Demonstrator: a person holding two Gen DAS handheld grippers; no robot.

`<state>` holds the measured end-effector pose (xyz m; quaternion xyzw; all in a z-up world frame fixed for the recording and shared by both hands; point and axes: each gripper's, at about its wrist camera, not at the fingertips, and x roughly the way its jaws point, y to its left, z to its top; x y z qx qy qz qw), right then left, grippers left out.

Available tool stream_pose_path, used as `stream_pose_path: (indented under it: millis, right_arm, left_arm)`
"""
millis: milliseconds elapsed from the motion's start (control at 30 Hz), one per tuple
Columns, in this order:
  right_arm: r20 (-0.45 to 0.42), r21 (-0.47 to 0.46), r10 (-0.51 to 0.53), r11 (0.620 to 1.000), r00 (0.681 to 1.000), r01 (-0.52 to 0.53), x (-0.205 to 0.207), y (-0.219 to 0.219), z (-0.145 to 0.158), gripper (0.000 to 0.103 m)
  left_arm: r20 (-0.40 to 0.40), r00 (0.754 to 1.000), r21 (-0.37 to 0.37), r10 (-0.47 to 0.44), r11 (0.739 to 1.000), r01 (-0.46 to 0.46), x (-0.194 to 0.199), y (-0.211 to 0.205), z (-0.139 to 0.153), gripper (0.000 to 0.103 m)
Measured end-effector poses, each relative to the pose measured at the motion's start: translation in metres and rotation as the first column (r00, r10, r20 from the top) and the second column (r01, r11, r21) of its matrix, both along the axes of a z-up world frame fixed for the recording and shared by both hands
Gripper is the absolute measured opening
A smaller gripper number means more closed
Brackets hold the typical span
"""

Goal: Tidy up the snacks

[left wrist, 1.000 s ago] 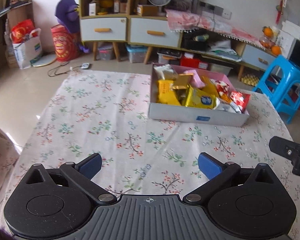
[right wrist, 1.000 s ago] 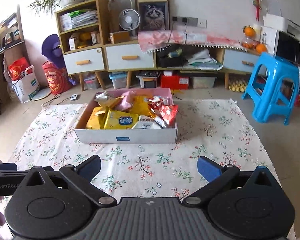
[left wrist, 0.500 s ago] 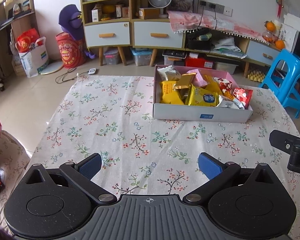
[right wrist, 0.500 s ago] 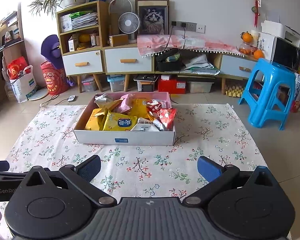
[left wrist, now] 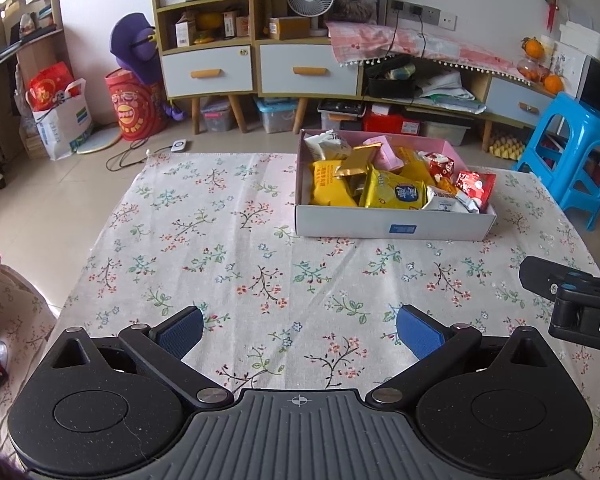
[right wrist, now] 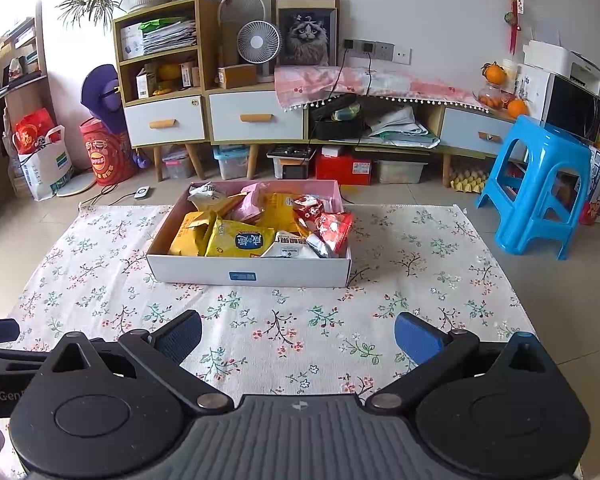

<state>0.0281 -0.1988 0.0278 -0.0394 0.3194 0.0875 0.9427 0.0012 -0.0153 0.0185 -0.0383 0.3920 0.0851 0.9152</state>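
A white cardboard box [left wrist: 392,228] [right wrist: 248,274] with a pink inside stands on the far half of the table, full of several snack packets. Among them are yellow bags [left wrist: 396,196] [right wrist: 240,242], a pink packet [left wrist: 386,156], and a red packet [left wrist: 474,186] [right wrist: 334,228] hanging over the right rim. My left gripper [left wrist: 300,330] hovers open over the near table edge with nothing between its blue pads. My right gripper [right wrist: 298,332] is open too, empty, facing the box from the near side. Part of the right gripper shows at the right of the left wrist view.
A floral cloth [left wrist: 228,248] [right wrist: 412,300] covers the table. A blue plastic stool [left wrist: 572,152] [right wrist: 540,184] stands off the table's right far corner. Cabinets with drawers [right wrist: 208,120], a fan and bags line the back wall.
Both grippers have drawn back and tilted up, so the box sits farther away and more of the room shows. Both stay open and the box has not moved.
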Motion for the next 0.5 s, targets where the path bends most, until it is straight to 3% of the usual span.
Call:
stream_pose_path:
  millis: [500]
  right_arm:
    - [-0.018,-0.005,-0.003,1.0,1.0,0.003,0.0001,0.0028,-0.0015,0.094]
  left_arm:
    - [-0.003,1.0,0.002,0.005,1.0,-0.005,-0.0011,0.0017,-0.0005,0.103]
